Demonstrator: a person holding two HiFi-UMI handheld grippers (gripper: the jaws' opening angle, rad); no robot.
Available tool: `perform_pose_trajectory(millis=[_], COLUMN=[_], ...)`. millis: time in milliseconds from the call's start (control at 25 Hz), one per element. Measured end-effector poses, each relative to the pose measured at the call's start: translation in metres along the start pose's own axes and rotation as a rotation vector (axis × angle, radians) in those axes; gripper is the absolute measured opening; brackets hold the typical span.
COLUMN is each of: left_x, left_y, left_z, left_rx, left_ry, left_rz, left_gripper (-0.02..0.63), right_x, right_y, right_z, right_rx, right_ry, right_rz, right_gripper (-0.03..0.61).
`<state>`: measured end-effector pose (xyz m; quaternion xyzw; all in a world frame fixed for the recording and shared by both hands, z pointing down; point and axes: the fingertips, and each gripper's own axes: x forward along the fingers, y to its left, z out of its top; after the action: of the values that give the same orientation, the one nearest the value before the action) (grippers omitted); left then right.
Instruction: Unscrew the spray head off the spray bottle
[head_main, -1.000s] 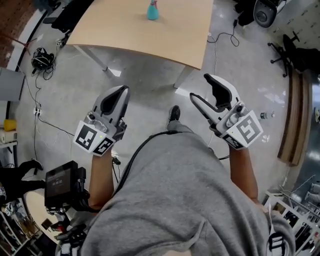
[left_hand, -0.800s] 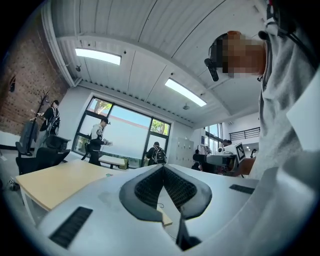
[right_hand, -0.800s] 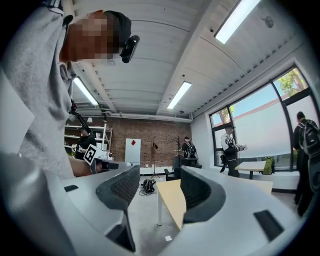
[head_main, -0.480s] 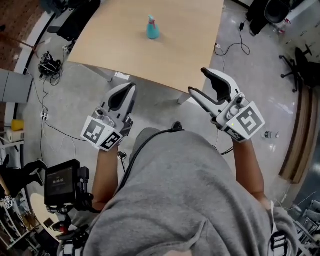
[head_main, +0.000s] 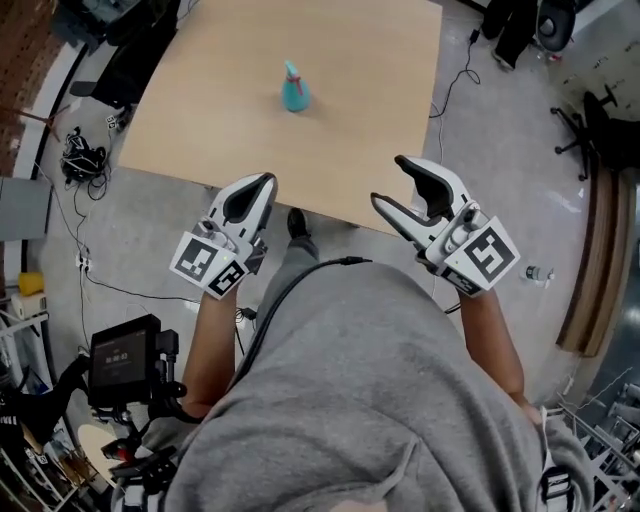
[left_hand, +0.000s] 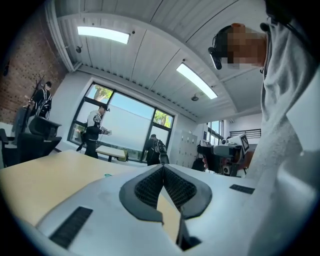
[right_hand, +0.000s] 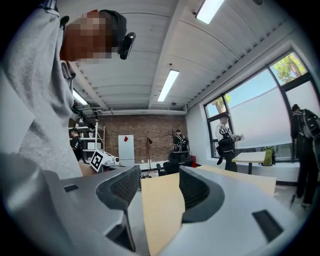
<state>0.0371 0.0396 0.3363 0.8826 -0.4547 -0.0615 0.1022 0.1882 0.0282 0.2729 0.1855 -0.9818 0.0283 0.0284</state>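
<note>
A teal spray bottle (head_main: 293, 88) with its spray head on stands upright on the beige table (head_main: 350, 100), well back from the near edge. My left gripper (head_main: 260, 184) is shut and holds nothing; its tips reach the table's near edge, short of the bottle. In the left gripper view its ribbed pads (left_hand: 150, 186) press together. My right gripper (head_main: 389, 180) is open and empty, over the near edge to the right of the bottle. The table top (right_hand: 161, 210) shows between its jaws in the right gripper view. The bottle is hidden in that view.
Cables (head_main: 90, 150) trail over the grey floor left of the table and more run at the right. A black device (head_main: 125, 362) sits at lower left. A small bottle (head_main: 536, 272) lies on the floor at right. People (left_hand: 95, 131) stand by distant windows.
Both grippers have moved forward to the table's near edge, and the table and bottle now sit lower and closer in the head view. Neither gripper's jaws have changed.
</note>
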Motion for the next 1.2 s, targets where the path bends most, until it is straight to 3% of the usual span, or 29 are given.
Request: perform_pose_trajectory(millis=[240, 360, 400, 480, 560, 680, 800, 1000, 1200], left_x=[0.042, 0.073, 0.086, 0.115, 0.143, 0.176, 0.208, 0.249, 0.247], left_y=[0.158, 0.228, 0.245, 0.270, 0.290, 0.305, 0.305, 0.324, 0.331], left_z=[-0.005, -0.031, -0.045, -0.077, -0.112, -0.162, -0.193, -0.237, -0.246], left_rx=[-0.050, -0.031, -0.013, 0.039, 0.116, 0.216, 0.276, 0.353, 0.378], left_ry=[0.055, 0.124, 0.159, 0.237, 0.317, 0.429, 0.469, 0.472, 0.493], left_rz=[-0.085, -0.118, -0.126, -0.153, -0.177, -0.212, -0.235, -0.187, -0.199], left_gripper=[0.005, 0.008, 0.025, 0.156, 0.321, 0.434, 0.445, 0.451, 0.457], right_x=[0.131, 0.189, 0.201, 0.216, 0.224, 0.228, 0.223, 0.243, 0.252], right_y=[-0.049, -0.075, -0.085, -0.103, -0.116, -0.133, -0.152, -0.175, -0.175], right_z=[0.005, 0.007, 0.009, 0.009, 0.002, -0.004, -0.012, -0.049, -0.050], right_rx=[0.028, 0.029, 0.030, 0.043, 0.061, 0.077, 0.102, 0.144, 0.170], right_ry=[0.069, 0.093, 0.090, 0.099, 0.132, 0.165, 0.197, 0.266, 0.288], right_rz=[-0.091, -0.125, -0.142, -0.175, -0.194, -0.217, -0.223, -0.193, -0.164], right_gripper=[0.249, 0.249, 0.249, 0.249, 0.249, 0.249, 0.249, 0.249, 0.249])
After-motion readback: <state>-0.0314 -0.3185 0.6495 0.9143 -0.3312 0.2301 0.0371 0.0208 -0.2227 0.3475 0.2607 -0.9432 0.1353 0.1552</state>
